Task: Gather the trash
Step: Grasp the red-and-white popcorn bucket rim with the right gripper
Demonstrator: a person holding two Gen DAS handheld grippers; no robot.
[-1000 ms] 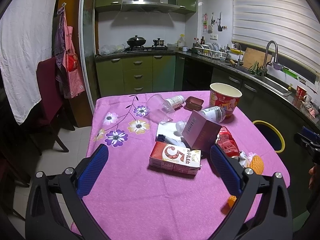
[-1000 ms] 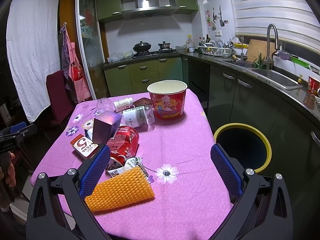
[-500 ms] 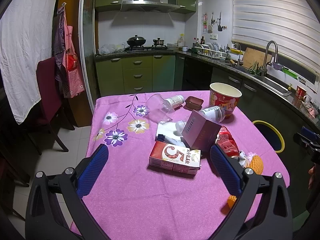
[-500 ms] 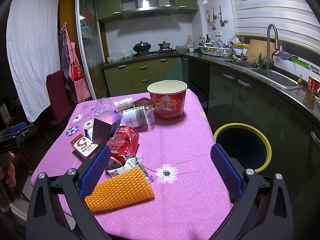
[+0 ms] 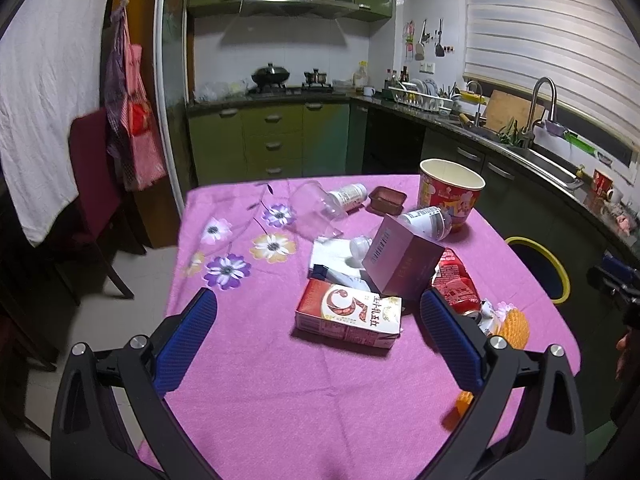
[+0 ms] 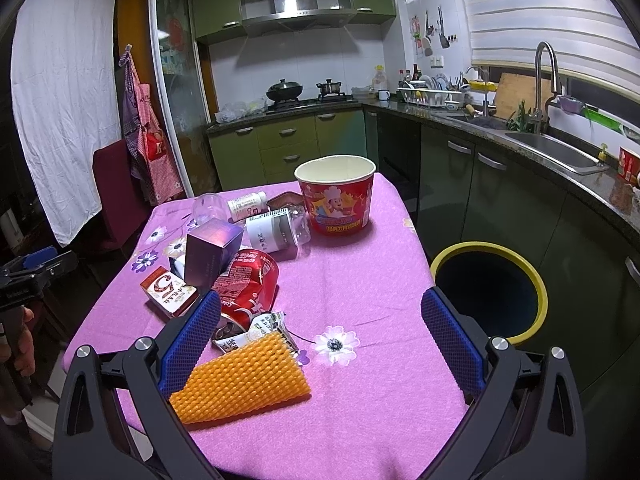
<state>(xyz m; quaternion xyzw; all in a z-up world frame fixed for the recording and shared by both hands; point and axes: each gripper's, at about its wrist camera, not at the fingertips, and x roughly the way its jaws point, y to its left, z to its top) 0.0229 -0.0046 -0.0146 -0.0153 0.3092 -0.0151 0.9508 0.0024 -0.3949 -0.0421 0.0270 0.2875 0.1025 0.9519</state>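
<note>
Trash lies on a pink flowered tablecloth [image 5: 248, 392]. A red-and-white carton [image 5: 349, 315] lies just ahead of my open, empty left gripper [image 5: 318, 320]. Behind the carton are a purple box [image 5: 402, 262], a crushed red can [image 5: 456, 286], white tissue [image 5: 334, 254], a clear cup [image 5: 316, 212] and a red paper bucket [image 5: 450, 196]. My open, empty right gripper [image 6: 320, 320] hovers over the table's near edge, with an orange foam sleeve [image 6: 244, 378], a wrapper [image 6: 256, 330] and the can [image 6: 248, 284] by its left finger. A yellow-rimmed bin [image 6: 490, 290] stands on the floor to the right.
A plastic bottle [image 6: 278, 228], a small white bottle [image 6: 248, 202] and a brown tray [image 5: 387, 199] lie at the table's far side. A dark red chair [image 5: 94, 184] stands left. Kitchen cabinets and a sink counter [image 6: 552, 152] run along the right.
</note>
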